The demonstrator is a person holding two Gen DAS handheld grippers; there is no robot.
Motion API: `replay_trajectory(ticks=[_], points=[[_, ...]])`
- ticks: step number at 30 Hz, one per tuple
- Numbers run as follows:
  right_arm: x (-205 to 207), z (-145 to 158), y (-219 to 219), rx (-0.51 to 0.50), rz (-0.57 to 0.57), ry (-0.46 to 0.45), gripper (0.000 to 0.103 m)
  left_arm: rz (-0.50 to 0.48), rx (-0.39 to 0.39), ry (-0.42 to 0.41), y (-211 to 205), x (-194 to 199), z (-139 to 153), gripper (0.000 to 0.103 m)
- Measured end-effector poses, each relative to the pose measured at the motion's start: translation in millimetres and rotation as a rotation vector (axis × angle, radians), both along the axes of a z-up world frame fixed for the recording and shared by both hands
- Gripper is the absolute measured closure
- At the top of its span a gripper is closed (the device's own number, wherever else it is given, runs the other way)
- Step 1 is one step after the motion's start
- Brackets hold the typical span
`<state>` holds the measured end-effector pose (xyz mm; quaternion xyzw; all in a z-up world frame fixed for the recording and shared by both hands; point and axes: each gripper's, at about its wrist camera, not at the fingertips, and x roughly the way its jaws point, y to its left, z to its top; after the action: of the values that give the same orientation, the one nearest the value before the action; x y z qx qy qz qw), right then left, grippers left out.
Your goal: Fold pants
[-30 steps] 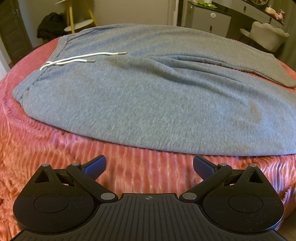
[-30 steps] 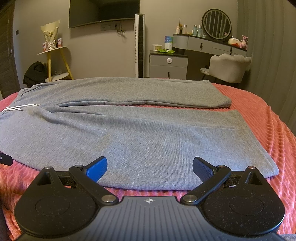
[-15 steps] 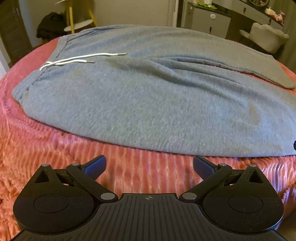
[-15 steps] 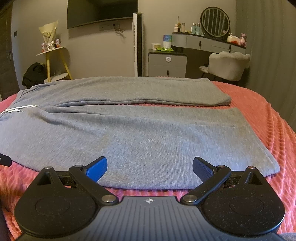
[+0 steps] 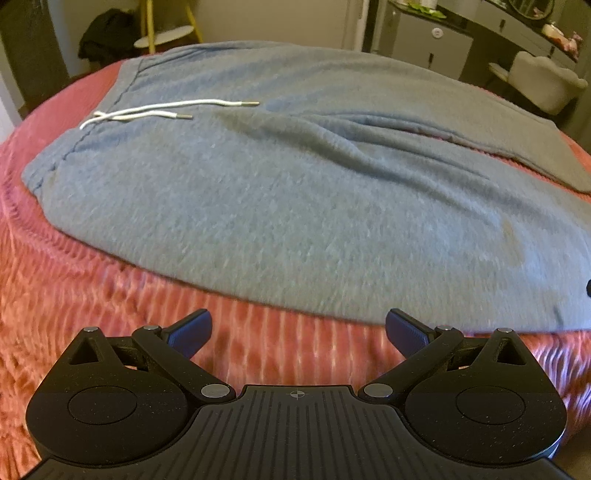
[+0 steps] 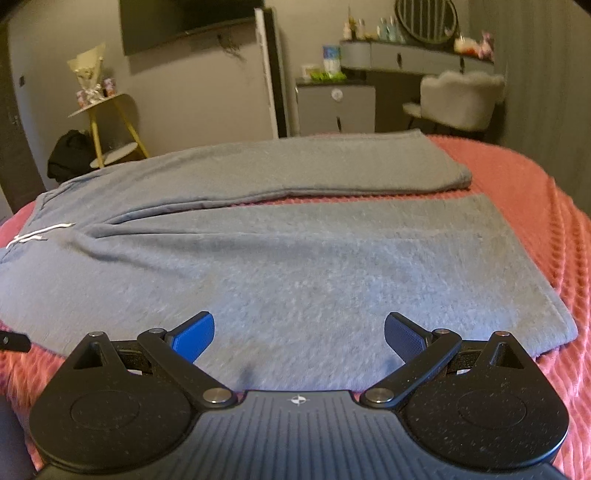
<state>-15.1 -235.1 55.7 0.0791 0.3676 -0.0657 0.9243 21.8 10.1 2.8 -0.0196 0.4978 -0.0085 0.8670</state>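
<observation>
Bed: a pink ribbed blanket point(image 5: 96, 295) covers it; it carries the pants and nothing else that shows.
Pants: grey sweatpants point(image 5: 295, 206) lie flat and unfolded across the blanket, waistband to the left, both legs running to the right, a thin strip of pink showing between the legs.
Drawstring: a white cord point(image 5: 166, 109) lies loose on the fabric just beside the waistband, its two metal tips pointing toward the legs.
Left gripper: left gripper point(image 5: 298, 330) has its jaws spread wide, holding nothing, over bare blanket just short of the near edge of the pants.
Right gripper: right gripper point(image 6: 299, 334) is spread wide too, empty, its fingers over the near leg of the pants point(image 6: 314, 273).
Left view only: the waistband end up close and the full cord.
Right view only: both leg cuffs, the far leg ending short of the near one; a dark screen point(image 6: 184, 20) on the wall, a round mirror point(image 6: 424, 18) over a grey dresser, a tip of the other gripper at the left edge.
Room: a yellow-legged stand point(image 6: 110, 122), a pale padded chair point(image 6: 461, 99), a grey cabinet point(image 6: 336, 107), a dark bundle point(image 6: 68, 157) on the floor.
</observation>
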Motion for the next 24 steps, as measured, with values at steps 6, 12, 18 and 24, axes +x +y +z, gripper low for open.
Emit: replay_trajectory(ticks=[6,12,18,24], points=[[52,-16,-29,0.127,-0.025,0.149,0.004,0.098,-0.066,-0.100,3,49,24,0.000],[103,-53,-55,0.278,-0.051,0.343,0.004,0.323,-0.112,-0.284,16,109,28,0.000],[159,-28,-59,0.267,0.033,0.523,0.006,0.398,0.009,-0.316,30,126,-26,0.000],[313,19,-105,0.280,-0.169,0.242,0.013,0.430,0.024,-0.381,46,124,-45,0.000]])
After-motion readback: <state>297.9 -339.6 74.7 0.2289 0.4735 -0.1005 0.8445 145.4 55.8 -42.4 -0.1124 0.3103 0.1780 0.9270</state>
